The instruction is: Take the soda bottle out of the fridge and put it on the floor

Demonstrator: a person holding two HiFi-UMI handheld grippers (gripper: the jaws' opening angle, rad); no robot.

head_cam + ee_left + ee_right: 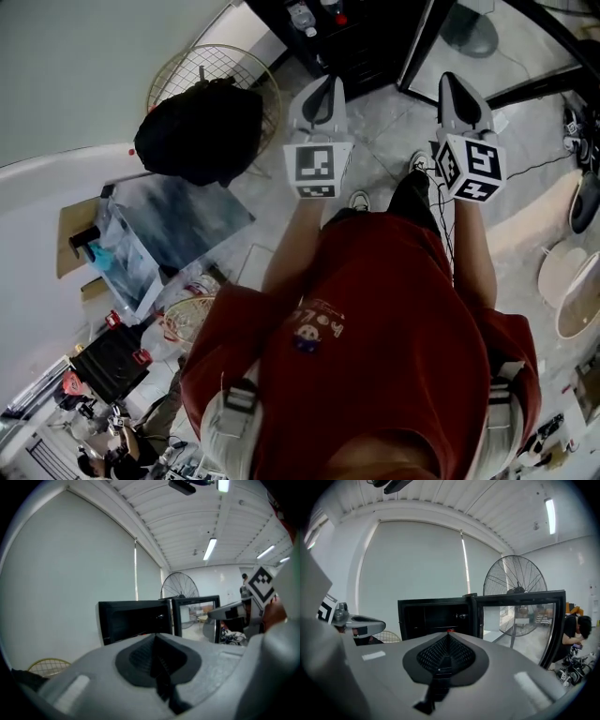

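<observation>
A small black fridge (352, 37) stands on the floor ahead with its glass door (417, 47) swung open to the right. Inside it, two bottles show in the head view, one with a red cap (336, 11) and one paler (302, 19). The same red cap (450, 631) peeks over my jaws in the right gripper view. My left gripper (325, 86) and right gripper (457, 84) are held side by side, short of the fridge (131, 620), both pointing at it. Each has its jaws together with nothing between them.
A black bag (202, 131) lies on a round wire guard at the left of the fridge. A big floor fan (515, 592) stands behind the open door (520, 620). A person (574, 630) crouches at the far right. Cables (572, 131) trail on the floor at the right.
</observation>
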